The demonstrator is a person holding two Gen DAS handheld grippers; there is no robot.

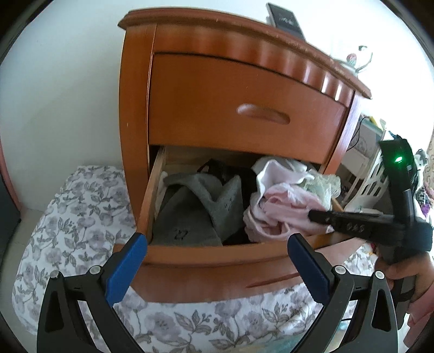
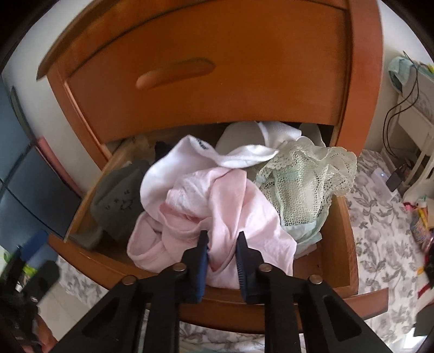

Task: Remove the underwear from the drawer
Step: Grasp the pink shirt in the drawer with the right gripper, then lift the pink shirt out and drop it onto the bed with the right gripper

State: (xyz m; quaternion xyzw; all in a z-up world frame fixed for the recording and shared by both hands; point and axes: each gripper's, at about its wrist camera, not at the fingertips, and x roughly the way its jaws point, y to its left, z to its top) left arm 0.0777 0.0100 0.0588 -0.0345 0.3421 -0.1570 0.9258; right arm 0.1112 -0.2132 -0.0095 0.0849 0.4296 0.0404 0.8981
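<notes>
The right gripper (image 2: 222, 245) pinches a fold of pink underwear (image 2: 217, 206) lying in the open lower drawer (image 2: 339, 244), seemingly ready to lift it. The left gripper (image 1: 217, 244) hovers wide apart before the drawer, empty.

Floral bedding (image 1: 67, 217), white w/ grey-purple flowers, lies below and left of the nightstand, also spread at right (image 2: 379, 217). Dark flat device (image 1: 284, 19) sits on the nightstand's top, near back edge; a small glass ornament (image 1: 355, 61) at the top's right end, blurred. White plastic basket (image 1: 371, 184) w/ slotted sides stands right of the nightstand. White side unit (image 2: 415, 122) further right, black cables (image 2: 390, 119) hanging down its front. Colourful clutter (image 2: 420, 225) at far right, too small to tell. White wall (image 1: 67, 95) behind.
</notes>
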